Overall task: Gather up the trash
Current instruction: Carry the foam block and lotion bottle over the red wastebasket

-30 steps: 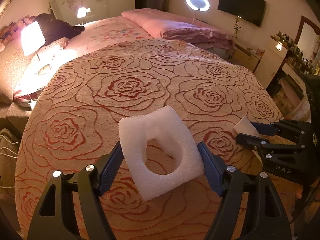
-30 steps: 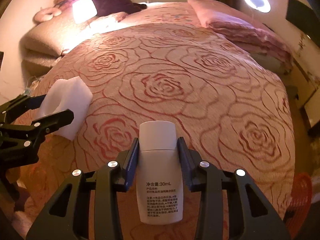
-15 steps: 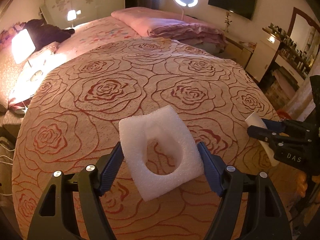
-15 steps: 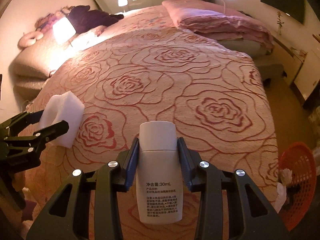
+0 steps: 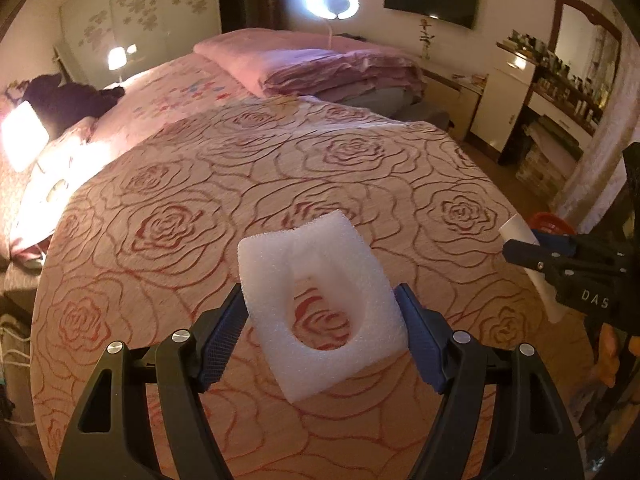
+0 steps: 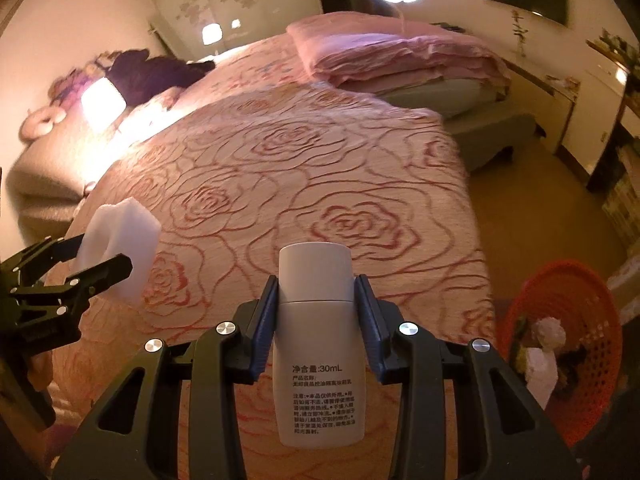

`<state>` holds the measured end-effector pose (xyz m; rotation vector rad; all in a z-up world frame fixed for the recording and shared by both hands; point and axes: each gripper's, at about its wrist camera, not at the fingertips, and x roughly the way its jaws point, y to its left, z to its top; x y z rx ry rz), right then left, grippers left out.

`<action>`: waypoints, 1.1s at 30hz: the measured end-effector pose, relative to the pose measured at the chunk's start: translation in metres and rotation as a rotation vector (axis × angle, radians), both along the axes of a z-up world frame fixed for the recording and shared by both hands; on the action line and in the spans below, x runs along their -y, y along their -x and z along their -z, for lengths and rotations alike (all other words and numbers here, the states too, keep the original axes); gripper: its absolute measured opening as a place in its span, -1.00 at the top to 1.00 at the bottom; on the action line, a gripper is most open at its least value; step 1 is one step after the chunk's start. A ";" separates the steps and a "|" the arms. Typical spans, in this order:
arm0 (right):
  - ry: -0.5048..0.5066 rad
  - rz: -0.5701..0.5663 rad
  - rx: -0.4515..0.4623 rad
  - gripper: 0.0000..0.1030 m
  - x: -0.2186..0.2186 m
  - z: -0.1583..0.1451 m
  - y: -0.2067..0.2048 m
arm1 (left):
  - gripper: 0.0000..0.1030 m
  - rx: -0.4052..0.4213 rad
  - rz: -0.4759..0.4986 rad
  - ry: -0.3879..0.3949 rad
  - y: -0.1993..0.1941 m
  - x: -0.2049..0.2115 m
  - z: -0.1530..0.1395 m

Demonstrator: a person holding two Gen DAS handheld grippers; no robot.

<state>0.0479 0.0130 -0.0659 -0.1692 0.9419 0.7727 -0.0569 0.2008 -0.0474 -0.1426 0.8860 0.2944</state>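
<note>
A white foam piece (image 5: 320,304) is clamped in the left gripper (image 5: 320,332) and a small white bottle (image 6: 318,344) in the right gripper (image 6: 316,320), both above the bed (image 6: 320,184). Carrying is judged under way; next, both should be released over the orange basket (image 6: 568,400) at near right.

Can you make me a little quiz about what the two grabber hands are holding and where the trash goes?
1. True or false: the left gripper holds a white foam piece with a hole through it.
2. What does the right gripper hold? A) a spoon B) a white bottle C) a sock
3. Fill in: the trash basket on the floor by the bed is colored ____.

Key: 1 true. 2 B. 3 orange; it already has some scraps inside.
</note>
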 end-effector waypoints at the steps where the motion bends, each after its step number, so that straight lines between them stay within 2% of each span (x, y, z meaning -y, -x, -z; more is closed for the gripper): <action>1: -0.007 0.017 0.003 0.28 0.007 -0.002 -0.003 | -0.38 0.001 0.010 -0.003 -0.003 0.004 -0.001; 13: -0.055 0.189 0.048 0.28 0.078 -0.021 -0.026 | -0.38 0.016 0.127 -0.035 -0.038 0.048 -0.013; 23: -0.041 0.367 0.097 0.28 0.148 -0.030 -0.045 | -0.38 0.038 0.275 -0.054 -0.071 0.099 -0.025; 33: -0.020 0.495 0.088 0.28 0.200 -0.019 -0.061 | -0.38 0.026 0.440 0.018 -0.125 0.164 -0.016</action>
